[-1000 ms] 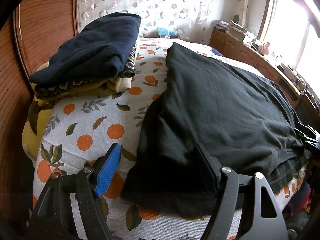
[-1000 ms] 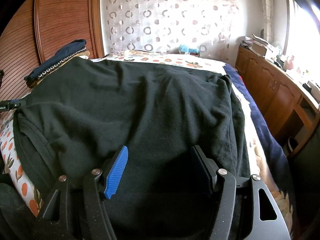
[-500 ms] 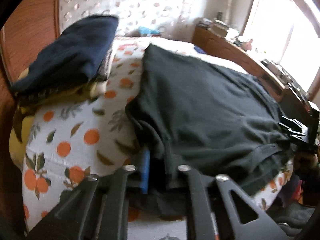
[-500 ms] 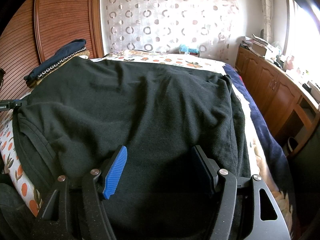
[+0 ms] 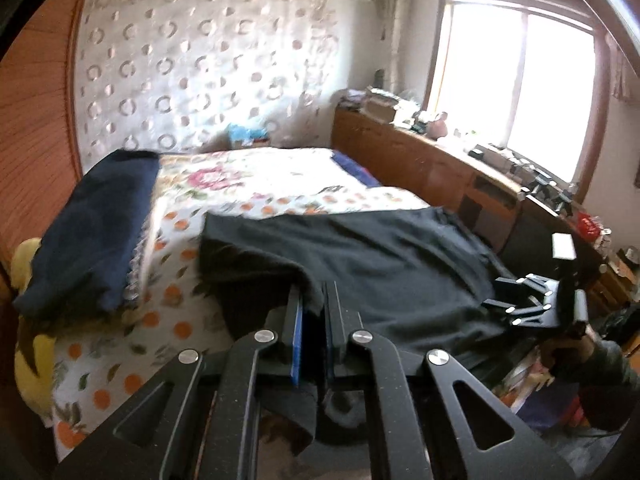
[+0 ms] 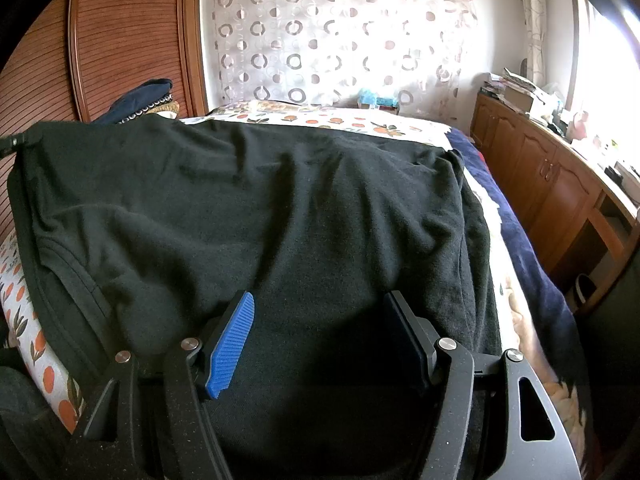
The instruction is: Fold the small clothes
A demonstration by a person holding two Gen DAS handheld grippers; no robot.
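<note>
A black garment (image 6: pixel 280 208) lies spread over the bed; it also shows in the left wrist view (image 5: pixel 380 264). My left gripper (image 5: pixel 314 300) is shut on the garment's near left edge and holds it raised off the sheet. My right gripper (image 6: pixel 320 312) is open, its blue pad (image 6: pixel 232 344) and black pad resting over the garment's near edge with cloth between them. The right gripper also shows in the left wrist view (image 5: pixel 524 308) at the garment's far side.
A folded stack with a navy piece (image 5: pixel 96 228) on top sits on the orange-print bed sheet (image 5: pixel 120 360) at the left by the wooden wardrobe (image 6: pixel 132 40). A wooden cabinet (image 6: pixel 560 184) with clutter runs along the right under the window.
My left gripper closed on the black garment's left edge and lifted it, its view swinging up and right. My right gripper stayed open and nearly still.
</note>
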